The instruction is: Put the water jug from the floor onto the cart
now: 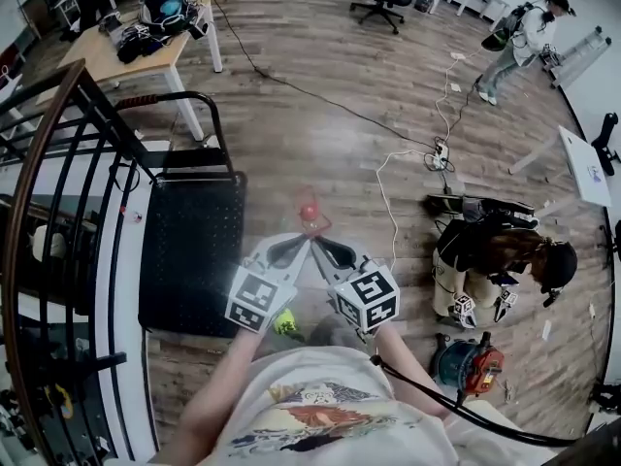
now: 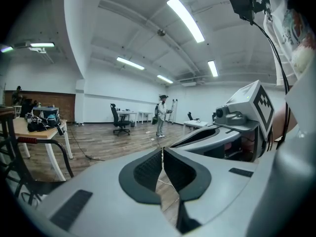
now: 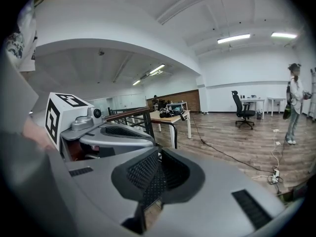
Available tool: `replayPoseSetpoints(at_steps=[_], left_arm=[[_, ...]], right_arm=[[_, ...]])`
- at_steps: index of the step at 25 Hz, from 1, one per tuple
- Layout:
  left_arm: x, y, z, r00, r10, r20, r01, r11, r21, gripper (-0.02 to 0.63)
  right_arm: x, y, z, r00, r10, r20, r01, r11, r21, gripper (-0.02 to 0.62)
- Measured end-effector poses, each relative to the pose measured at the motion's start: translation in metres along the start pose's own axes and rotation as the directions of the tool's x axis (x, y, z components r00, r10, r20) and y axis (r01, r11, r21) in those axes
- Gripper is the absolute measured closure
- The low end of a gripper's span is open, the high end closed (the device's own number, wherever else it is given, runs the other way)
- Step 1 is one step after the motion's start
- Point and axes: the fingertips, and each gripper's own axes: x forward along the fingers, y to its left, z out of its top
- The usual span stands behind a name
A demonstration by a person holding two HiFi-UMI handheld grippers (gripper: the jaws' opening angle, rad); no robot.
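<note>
- I am holding the left tool [image 1: 299,246] and the right tool [image 1: 323,249] side by side in front of my chest, tips nearly touching each other and aimed forward and a little down.
- Both are pressed fully together with nothing between the pads. The left gripper view and the right gripper view show only floor [image 1: 320,115] past the jaws.
- Step in hand, as I am reading it: the approach, before any grasp. The jug is not in either tool.
- The cart [image 1: 194,260] is standing just to my left, its dark deck bare and its handle [image 1: 209,115] at the far end.
- I am not finding a jug I can name with certainty. A small red thing [image 1: 310,211] with a pale pinkish bit above it is lying on the floor just beyond the tool tips. It may be the jug's cap or grip, but I cannot tell.
- The body, shape and fill level of the jug are not showing in any view.
- The next move is calling for locating the jug, parting the jaws, going low to whatever grip it offers, then lifting it left onto the deck.
</note>
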Motion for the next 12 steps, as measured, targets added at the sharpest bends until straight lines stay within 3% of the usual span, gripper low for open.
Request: replayPoseSetpoints(at_steps=[5,12], left_arm=[[0.009,0.013,-0.017,1.0,-0.006,-0.027,0.006,1.0,0.002,0.591],[0.035,0.048,-0.031,0.996,0.034,-0.08,-0.036,0.999,-0.027,0.591]], right_arm=[[0.018,-0.007,-0.011,0.999,-0.014,-0.044,0.012,0.999,-0.048,0.565],[0.059,-0.033,-0.016,0.995,0.021,-0.102,-0.031,0.995,-0.092,0.565]])
